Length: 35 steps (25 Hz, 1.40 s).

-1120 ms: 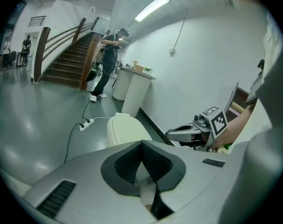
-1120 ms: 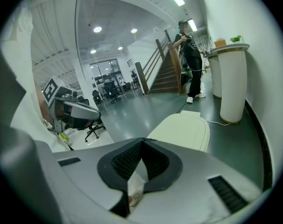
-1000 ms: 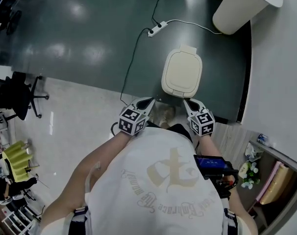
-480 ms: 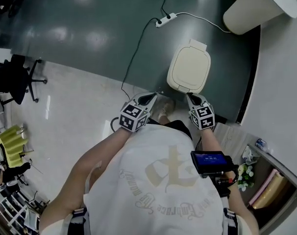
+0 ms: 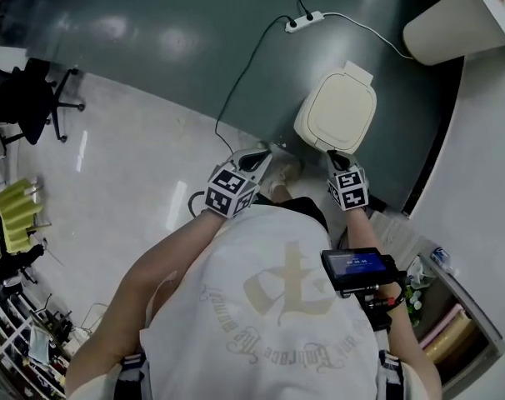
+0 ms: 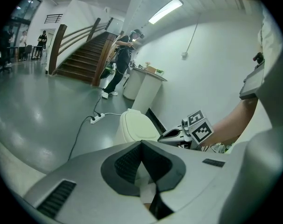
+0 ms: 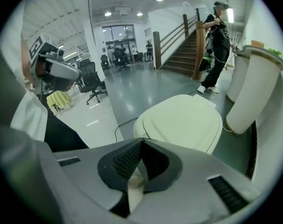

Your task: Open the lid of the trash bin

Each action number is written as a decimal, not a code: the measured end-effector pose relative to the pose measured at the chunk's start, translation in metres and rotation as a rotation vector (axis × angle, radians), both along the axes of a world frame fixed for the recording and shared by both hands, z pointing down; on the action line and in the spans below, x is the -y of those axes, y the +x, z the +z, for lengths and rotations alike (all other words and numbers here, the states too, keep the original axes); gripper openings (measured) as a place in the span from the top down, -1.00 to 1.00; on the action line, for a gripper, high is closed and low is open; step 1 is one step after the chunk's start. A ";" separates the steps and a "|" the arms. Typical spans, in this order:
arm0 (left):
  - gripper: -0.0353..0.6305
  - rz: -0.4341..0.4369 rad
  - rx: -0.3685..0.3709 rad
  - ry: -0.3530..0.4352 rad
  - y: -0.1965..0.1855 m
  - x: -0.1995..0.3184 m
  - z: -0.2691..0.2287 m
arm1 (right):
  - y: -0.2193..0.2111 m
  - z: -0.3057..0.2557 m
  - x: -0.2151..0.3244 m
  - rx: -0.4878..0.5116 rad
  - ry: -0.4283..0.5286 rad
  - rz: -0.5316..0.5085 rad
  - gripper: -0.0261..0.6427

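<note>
Cream trash bin [image 5: 336,113], lid [image 7: 181,120] down, near left hand-held gripper [image 5: 255,157] and right hand-held gripper [image 5: 337,160], jaws together

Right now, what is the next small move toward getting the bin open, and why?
Probably ease the right tool forward and down to the near edge of the lid. The lid lies flat and shut on the trash bin, the right tool is closed and empty just short of that edge, and it sits nearer than the left tool.
</note>
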<state>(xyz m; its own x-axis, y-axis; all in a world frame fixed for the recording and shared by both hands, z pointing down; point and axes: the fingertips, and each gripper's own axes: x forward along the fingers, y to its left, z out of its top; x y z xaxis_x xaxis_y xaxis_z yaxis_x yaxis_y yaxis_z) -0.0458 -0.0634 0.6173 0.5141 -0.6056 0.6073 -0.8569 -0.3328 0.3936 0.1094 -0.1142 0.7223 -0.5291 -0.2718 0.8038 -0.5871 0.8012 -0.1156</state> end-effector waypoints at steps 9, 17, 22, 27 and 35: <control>0.86 -0.064 0.005 -0.021 -0.025 -0.010 0.007 | -0.010 0.024 0.011 -0.126 0.019 -0.080 0.91; 0.86 -0.088 -0.008 -0.035 -0.034 -0.008 0.017 | -0.014 0.037 0.013 -0.267 0.036 -0.154 0.91; 0.86 -0.075 -0.015 -0.044 -0.032 -0.004 0.020 | -0.010 0.042 0.011 -0.337 0.042 -0.185 0.91; 0.86 -0.068 -0.018 -0.038 -0.033 0.005 0.021 | -0.011 0.047 0.012 -0.388 0.061 -0.234 0.91; 0.86 -0.053 -0.025 -0.051 -0.028 0.005 0.026 | -0.010 0.050 0.009 -0.458 0.111 -0.304 0.90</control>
